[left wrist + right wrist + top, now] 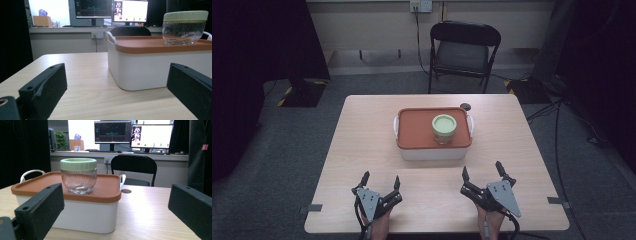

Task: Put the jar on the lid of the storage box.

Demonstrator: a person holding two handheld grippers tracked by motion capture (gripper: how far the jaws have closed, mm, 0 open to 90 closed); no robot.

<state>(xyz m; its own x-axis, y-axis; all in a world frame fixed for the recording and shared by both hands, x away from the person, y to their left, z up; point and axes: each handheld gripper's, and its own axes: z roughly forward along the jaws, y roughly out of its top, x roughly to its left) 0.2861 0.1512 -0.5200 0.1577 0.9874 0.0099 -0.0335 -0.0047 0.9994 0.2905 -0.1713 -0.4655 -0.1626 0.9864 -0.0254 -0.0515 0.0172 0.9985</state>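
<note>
At the near edge of the table point(362, 150), both tools rested low with nothing between their jaws: the left gripper point(381, 182) spread wide, the right gripper point(482, 171) likewise. Well ahead of them, mid-table, sat the white box point(434, 151) under its orange lid point(417, 131), and the ribbed glass jar point(444, 128) with its pale green cap stood upright on that lid, toward the right side. Neither gripper touched box or jar. As far as I could judge, the work had not begun; reaching, grasping and moving all remained.
</note>
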